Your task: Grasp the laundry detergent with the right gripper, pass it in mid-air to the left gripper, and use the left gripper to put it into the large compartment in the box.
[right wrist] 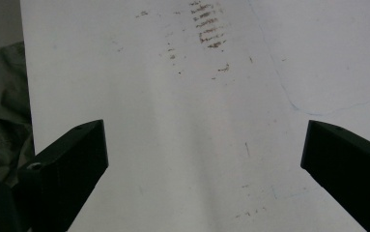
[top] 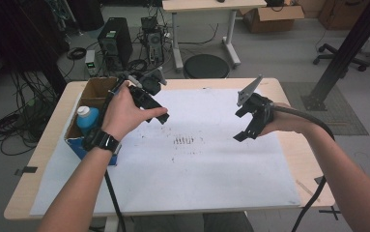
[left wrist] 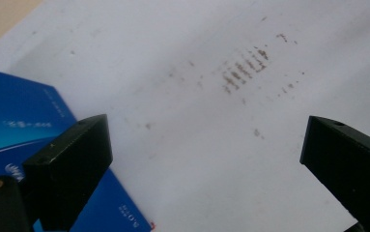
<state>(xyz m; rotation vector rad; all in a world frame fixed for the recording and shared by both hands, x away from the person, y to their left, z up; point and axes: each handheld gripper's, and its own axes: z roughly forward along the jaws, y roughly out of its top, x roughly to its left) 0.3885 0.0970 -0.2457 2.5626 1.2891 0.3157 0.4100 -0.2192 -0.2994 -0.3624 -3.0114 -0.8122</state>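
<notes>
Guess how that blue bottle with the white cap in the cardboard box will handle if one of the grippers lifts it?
The blue bottle looks like smooth plastic, so open jaws may slip on it. Its white cap points upward, so it probably stands upright and could tip once out. The cardboard box walls crowd it, likely hampering a side grip.

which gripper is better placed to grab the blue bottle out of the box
Left. The left gripper, jaws open, hovers just right of the cardboard box holding the blue bottle. The right gripper hangs across the white sheet.
</notes>
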